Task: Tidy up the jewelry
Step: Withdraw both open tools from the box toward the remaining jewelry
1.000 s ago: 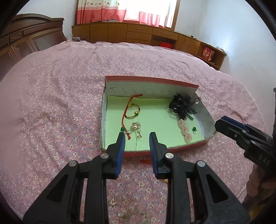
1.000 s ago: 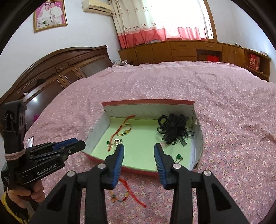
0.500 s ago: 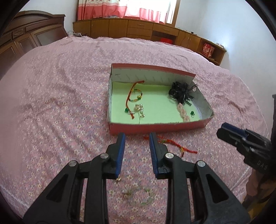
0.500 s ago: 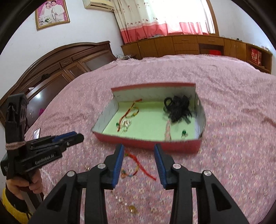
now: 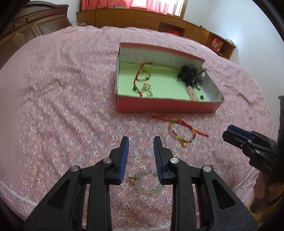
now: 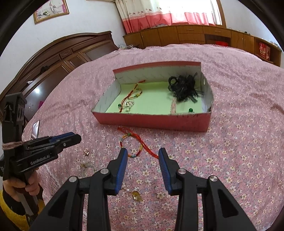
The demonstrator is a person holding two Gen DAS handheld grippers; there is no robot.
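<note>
Hovering my right claw (image 6: 142,154), jaws apart and empty, I see the bracelet (image 6: 132,144) at 11 o'clock, cord running toward 5 o'clock; left claw (image 6: 71,139) lies farther.

Bracelet (image 6: 132,144) on bedspread (image 6: 230,142) — before box (image 6: 152,120).

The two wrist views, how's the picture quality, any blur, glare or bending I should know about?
Left wrist view: fisheye bends the bedspread edges, dark vignette in the corners, slight motion blur on the small trinkets near the left gripper. Right wrist view: sharper, the braided bracelet reads clearly, but the curtained window is blown out by daylight; same barrel distortion.
</note>
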